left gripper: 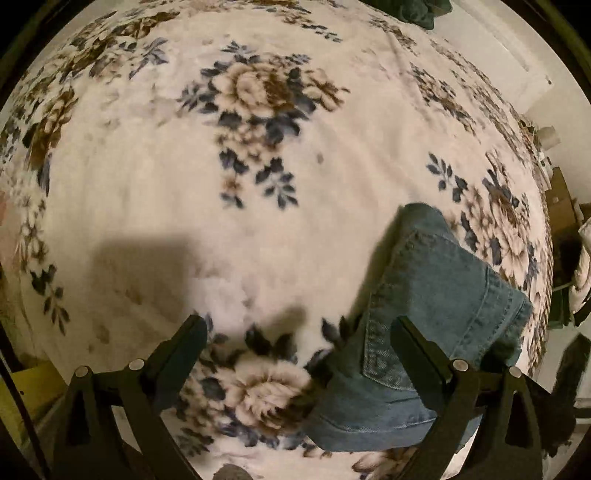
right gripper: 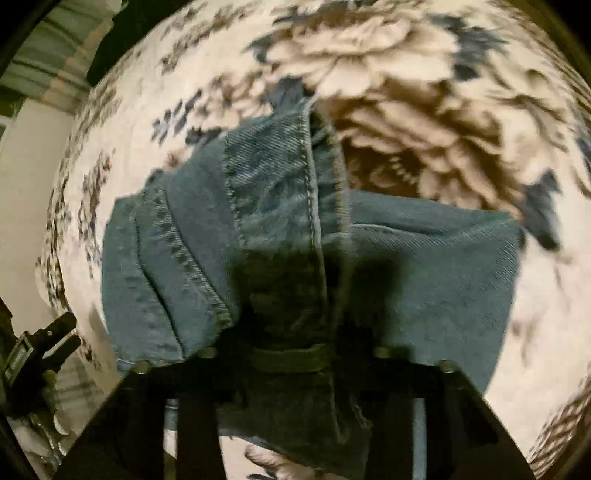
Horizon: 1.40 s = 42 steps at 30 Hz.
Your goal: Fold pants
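While the right tongs (right gripper: 291, 332) pinch a bunched fold of the jeans (right gripper: 258, 221) on the bed (left gripper: 147, 184), the left tongs (left gripper: 299, 328) stand apart, empty. Thick denim could slip free, undoing the fold.

We are looking down on a bed covered by a cream plush blanket (left gripper: 147, 192) printed with brown and tan blooms and blue-grey leaves. In the left wrist view, folded blue jeans (left gripper: 436, 280) lie directly on it toward four o'clock, a stitched back pocket facing up, bare blanket spreading from nine round to twelve. At one o'clock, on the far edge, we see a dark green bundle (left gripper: 417, 13) (too small to identify). In the right wrist view the denim fills the centre, with blanket all around it
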Each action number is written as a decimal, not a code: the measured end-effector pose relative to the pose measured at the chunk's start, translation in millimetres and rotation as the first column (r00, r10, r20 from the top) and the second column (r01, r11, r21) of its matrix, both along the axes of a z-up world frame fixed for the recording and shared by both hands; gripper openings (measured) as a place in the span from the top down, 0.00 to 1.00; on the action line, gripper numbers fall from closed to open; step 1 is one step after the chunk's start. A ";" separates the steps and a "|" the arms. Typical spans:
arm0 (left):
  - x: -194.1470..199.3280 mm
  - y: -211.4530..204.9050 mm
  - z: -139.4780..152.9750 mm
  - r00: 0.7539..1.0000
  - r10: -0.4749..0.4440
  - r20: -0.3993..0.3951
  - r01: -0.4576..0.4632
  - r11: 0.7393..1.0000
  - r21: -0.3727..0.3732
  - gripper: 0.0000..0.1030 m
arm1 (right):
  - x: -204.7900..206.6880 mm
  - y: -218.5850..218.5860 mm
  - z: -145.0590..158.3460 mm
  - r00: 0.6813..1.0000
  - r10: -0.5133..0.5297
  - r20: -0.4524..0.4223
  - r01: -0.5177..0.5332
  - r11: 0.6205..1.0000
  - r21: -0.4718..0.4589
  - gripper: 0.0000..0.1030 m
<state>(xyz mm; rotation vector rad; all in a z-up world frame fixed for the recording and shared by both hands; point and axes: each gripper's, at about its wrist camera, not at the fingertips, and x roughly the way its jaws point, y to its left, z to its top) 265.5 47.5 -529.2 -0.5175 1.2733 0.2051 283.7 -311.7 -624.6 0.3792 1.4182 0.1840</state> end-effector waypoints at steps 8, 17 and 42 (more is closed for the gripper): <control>23.9 -32.4 11.9 0.993 -0.113 0.041 0.114 0.993 -0.036 0.02 | -64.8 -79.3 85.6 0.966 -0.238 0.104 0.241 0.971 -0.013 0.81; 74.1 -113.1 -9.4 0.951 -0.303 0.054 0.308 0.942 -0.136 0.02 | -119.0 -196.5 -6.1 0.862 -0.461 -0.209 0.465 0.885 -0.029 0.66; 170.6 -149.1 -88.3 0.944 -0.329 -0.004 0.292 0.842 -0.454 0.72 | -45.6 -262.7 -28.4 0.842 -0.524 -0.128 0.538 0.831 0.140 0.89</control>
